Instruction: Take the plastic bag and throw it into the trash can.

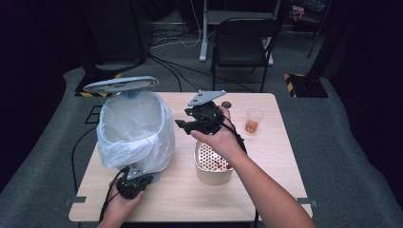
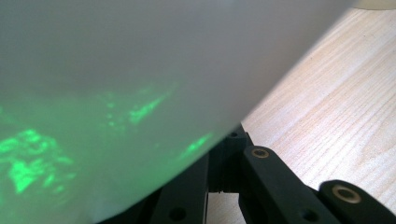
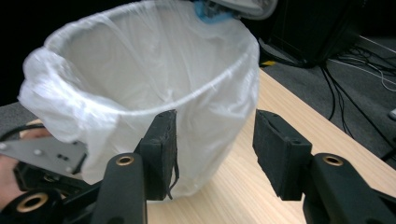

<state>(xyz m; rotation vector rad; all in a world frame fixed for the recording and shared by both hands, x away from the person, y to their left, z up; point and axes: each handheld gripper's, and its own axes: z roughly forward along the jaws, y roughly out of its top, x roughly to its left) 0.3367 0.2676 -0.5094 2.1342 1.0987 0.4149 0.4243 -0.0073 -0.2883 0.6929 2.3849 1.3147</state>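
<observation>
A bin lined with a white plastic bag (image 1: pixel 135 126) stands on the left of the wooden table (image 1: pixel 190 199), its grey lid (image 1: pixel 121 84) raised. My left gripper (image 1: pixel 137 179) sits low against the bin's front base. In the left gripper view the bag (image 2: pixel 140 70) covers its fingertips, so I cannot see what they touch. My right gripper (image 1: pixel 183 124) hovers just right of the bin and points at it. Its jaws stand apart with nothing between them (image 3: pixel 215 135), and the bin (image 3: pixel 140 79) is close ahead.
A perforated metal bowl (image 1: pixel 209 166) holding something red sits under my right forearm. A clear cup (image 1: pixel 254 119) with orange contents stands at the right. A small dark object (image 1: pixel 226 104) lies near the far edge. A black chair (image 1: pixel 242 42) stands beyond the table.
</observation>
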